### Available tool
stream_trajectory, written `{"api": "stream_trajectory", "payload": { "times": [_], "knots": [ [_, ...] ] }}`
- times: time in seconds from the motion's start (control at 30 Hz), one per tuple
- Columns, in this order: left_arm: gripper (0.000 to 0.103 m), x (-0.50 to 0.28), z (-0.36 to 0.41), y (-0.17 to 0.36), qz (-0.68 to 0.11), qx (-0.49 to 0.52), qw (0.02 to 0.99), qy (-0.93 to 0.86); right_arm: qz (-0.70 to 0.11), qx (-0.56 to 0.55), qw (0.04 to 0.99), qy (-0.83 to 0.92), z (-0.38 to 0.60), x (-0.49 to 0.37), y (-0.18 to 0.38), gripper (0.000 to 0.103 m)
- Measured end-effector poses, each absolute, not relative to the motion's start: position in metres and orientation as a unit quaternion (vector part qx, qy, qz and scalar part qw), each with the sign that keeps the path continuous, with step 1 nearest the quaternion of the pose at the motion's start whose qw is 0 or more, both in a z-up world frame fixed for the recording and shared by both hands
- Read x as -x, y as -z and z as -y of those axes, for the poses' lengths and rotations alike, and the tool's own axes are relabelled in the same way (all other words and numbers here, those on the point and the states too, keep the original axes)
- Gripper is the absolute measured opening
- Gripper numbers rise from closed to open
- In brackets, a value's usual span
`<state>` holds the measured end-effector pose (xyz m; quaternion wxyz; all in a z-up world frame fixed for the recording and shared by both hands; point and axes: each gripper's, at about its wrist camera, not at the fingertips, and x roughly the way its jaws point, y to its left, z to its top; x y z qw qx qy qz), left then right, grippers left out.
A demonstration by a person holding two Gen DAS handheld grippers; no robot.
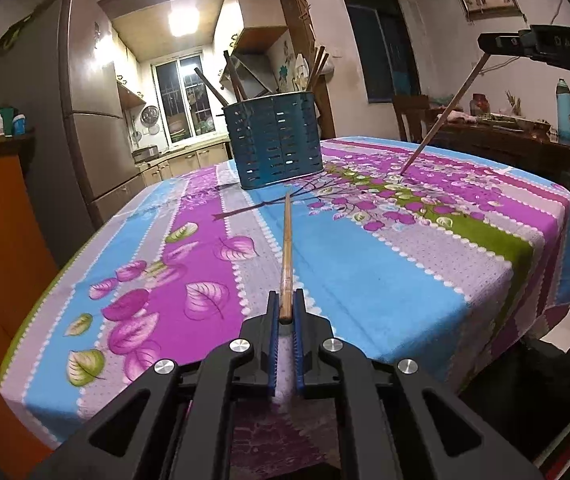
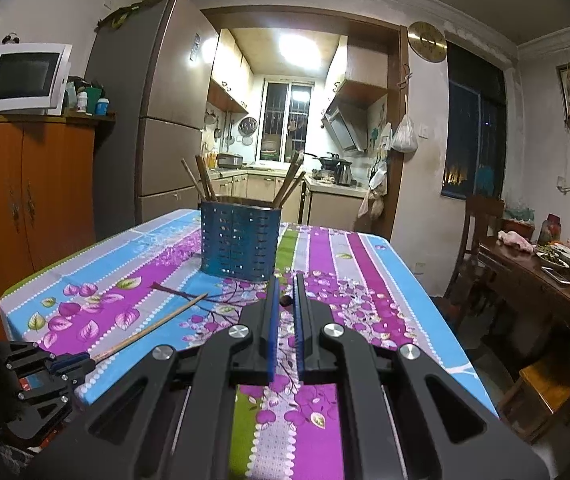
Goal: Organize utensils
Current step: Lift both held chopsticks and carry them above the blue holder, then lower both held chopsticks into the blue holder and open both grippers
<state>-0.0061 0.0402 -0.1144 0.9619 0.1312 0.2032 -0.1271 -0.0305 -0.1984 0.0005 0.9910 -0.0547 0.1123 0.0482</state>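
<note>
Wooden chopsticks are held one to each tool above a table covered by a flowered cloth of purple, blue and green stripes. In the left wrist view, the left gripper is seen closed on the butt end of one chopstick, whose shaft runs straight forward from between the blue pads, its tip reaching toward the base of the blue perforated utensil holder without touching it. From the right wrist view the same stick is seen slanting over the cloth at lower left, well apart from the holder. The right gripper is likewise closed on a second chopstick; in its own view only the dark butt end is seen between the pads, while the left wrist view shows the stick hanging steeply from the tool at upper right, its tip at the cloth to the right of the holder, though contact cannot be confirmed. Several more chopsticks are stood in the holder, leaning outward at both sides. The holder is placed upright near the far middle of the table, ahead of both tools.
</note>
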Motion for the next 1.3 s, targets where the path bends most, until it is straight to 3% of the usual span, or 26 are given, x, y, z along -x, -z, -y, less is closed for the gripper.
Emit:
{"api": "stream_trajectory", "payload": {
  "times": [0.4,0.73,1.3],
  "knots": [
    [0.008,0.007,-0.048,0.019,-0.14,-0.104,0.977,0.124,-0.078,0.042,0.994,-0.069,0.205,0.017,-0.027,0.005],
    [0.008,-0.045,-0.04,-0.045,-0.162,-0.053,0.976,0.135,-0.072,-0.006,0.991,-0.11,0.223,-0.012,-0.064,0.005],
    [0.008,-0.088,-0.036,-0.092,-0.181,-0.024,0.971,0.153,-0.063,-0.019,0.987,-0.146,0.212,-0.042,-0.092,0.005]
  ]
}}
